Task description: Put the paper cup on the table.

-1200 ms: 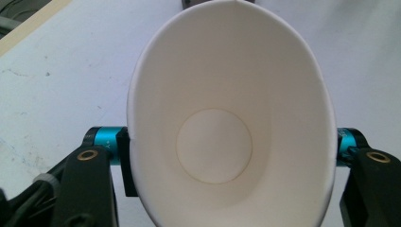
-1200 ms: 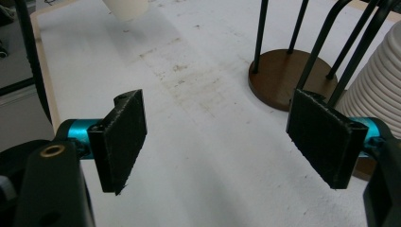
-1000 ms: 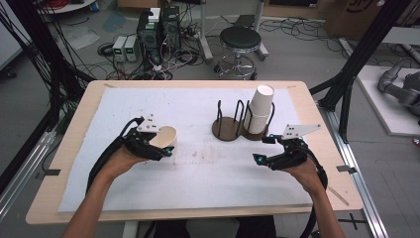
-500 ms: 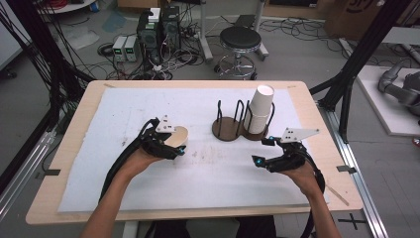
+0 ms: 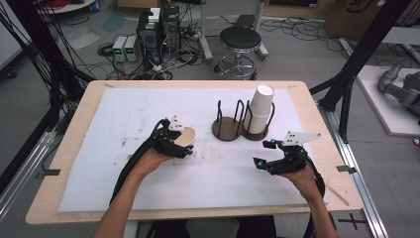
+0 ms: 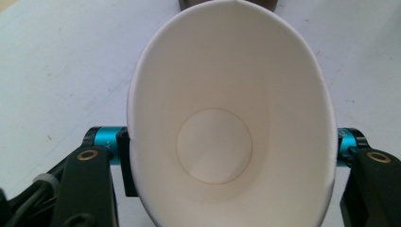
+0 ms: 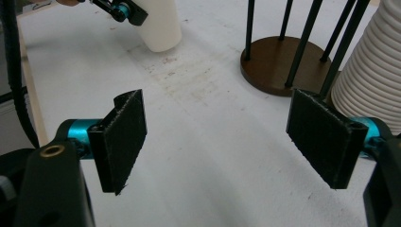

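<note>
The left gripper is held low over the white mat, its jaws clamped on a paper cup squeezed oval (mouth toward the camera), just left of the wooden cup holder. Bare mat is left between the hands. The right gripper is kept near the table's right edge, jaws apart with nothing between them, the cup stack just beyond.

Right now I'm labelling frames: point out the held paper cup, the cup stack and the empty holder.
paper cup (image 6: 215, 156), left gripper view, inner bottom.
cup stack (image 5: 259, 106), high view, side wall.
empty holder (image 5: 228, 130), high view, wooden base.
</note>
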